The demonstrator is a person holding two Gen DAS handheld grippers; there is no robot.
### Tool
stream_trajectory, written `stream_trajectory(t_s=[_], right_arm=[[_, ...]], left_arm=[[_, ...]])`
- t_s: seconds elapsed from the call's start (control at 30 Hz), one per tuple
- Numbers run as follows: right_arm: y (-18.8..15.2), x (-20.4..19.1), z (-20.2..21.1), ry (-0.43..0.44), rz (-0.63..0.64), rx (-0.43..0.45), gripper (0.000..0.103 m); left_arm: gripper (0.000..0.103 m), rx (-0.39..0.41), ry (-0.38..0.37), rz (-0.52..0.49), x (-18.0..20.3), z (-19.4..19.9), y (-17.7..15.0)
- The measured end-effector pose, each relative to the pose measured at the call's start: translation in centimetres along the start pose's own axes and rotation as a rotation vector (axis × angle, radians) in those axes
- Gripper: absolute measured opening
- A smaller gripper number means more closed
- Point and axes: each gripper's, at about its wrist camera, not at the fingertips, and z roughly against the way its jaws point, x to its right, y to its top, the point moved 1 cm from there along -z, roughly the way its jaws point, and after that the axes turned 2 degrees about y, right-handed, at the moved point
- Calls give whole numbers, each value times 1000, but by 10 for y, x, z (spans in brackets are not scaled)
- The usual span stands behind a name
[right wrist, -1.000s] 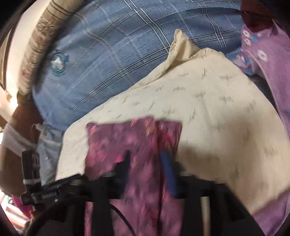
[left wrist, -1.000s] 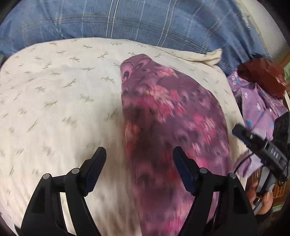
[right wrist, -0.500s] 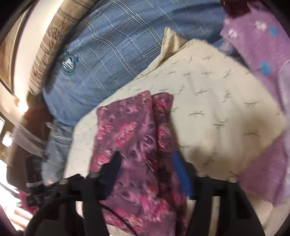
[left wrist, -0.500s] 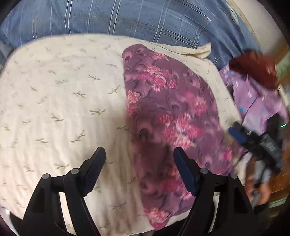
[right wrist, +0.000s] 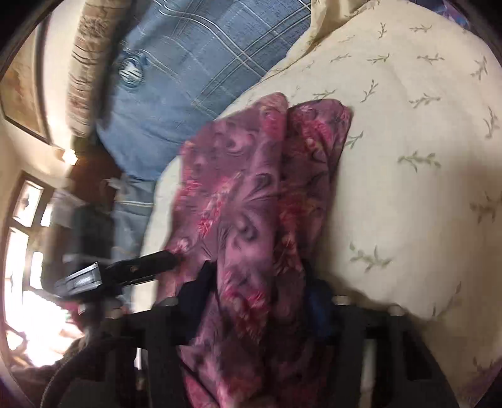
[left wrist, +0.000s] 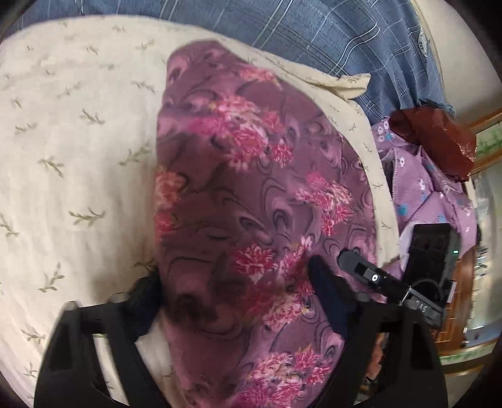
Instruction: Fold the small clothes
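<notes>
A purple garment with pink flowers lies lengthwise on a cream leaf-print pillow. My left gripper is open with its fingers on either side of the garment's near end; the cloth covers the left fingertip. In the right wrist view the same garment is bunched into two long folds, and my right gripper is open and straddles its near end. The other gripper's tip touches the cloth's left edge.
A blue plaid sheet covers the bed behind the pillow. A lilac flowered garment and a dark red item lie at the right. Wooden furniture stands past the bed's right edge.
Both grippers have moved forward and down onto the garment's near end. The cloth now lies between the fingers of each and has bunched up more.
</notes>
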Motion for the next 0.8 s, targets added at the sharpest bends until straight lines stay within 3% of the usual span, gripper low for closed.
stream_trajectory(t_s=[0.03, 0.07, 0.1, 0.2, 0.37, 0.47, 0.53, 0.57, 0.6, 0.63, 0.67, 0.73, 0.8], right_arm=[[2, -4, 1, -21, 8, 10, 40], [2, -10, 1, -39, 26, 11, 35], [1, -16, 2, -48, 44, 16, 34], [0, -40, 5, -33, 81, 28, 32], [4, -110, -17, 10, 183, 33, 31], [9, -148, -35, 104, 212, 48, 30], [12, -166, -50, 127, 218, 57, 30], [13, -170, -59, 110, 219, 59, 30], [13, -168, -64, 84, 213, 60, 30], [13, -163, -71, 48, 196, 56, 30], [13, -154, -78, -6, 172, 42, 31], [12, -135, -79, -105, 149, 30, 35], [10, -110, -75, -101, 89, -6, 38]], left_arm=[[54, 5, 8, -7, -2, 3, 0], [38, 9, 11, -19, -5, 9, 0], [29, 16, -1, -20, -11, 15, 1], [22, 59, -25, -5, -29, 41, 4], [22, 260, 69, -66, -40, 114, 16], [22, 398, 85, -95, -51, 172, 22], [30, 439, 198, -121, -58, 185, 26], [45, 449, 257, -111, -69, 187, 25], [60, 445, 281, -92, -79, 183, 25], [64, 425, 286, -54, -95, 177, 24], [66, 378, 259, -5, -111, 167, 23], [65, 249, 133, 103, -137, 133, 23], [65, 172, 93, 138, -144, 104, 21]])
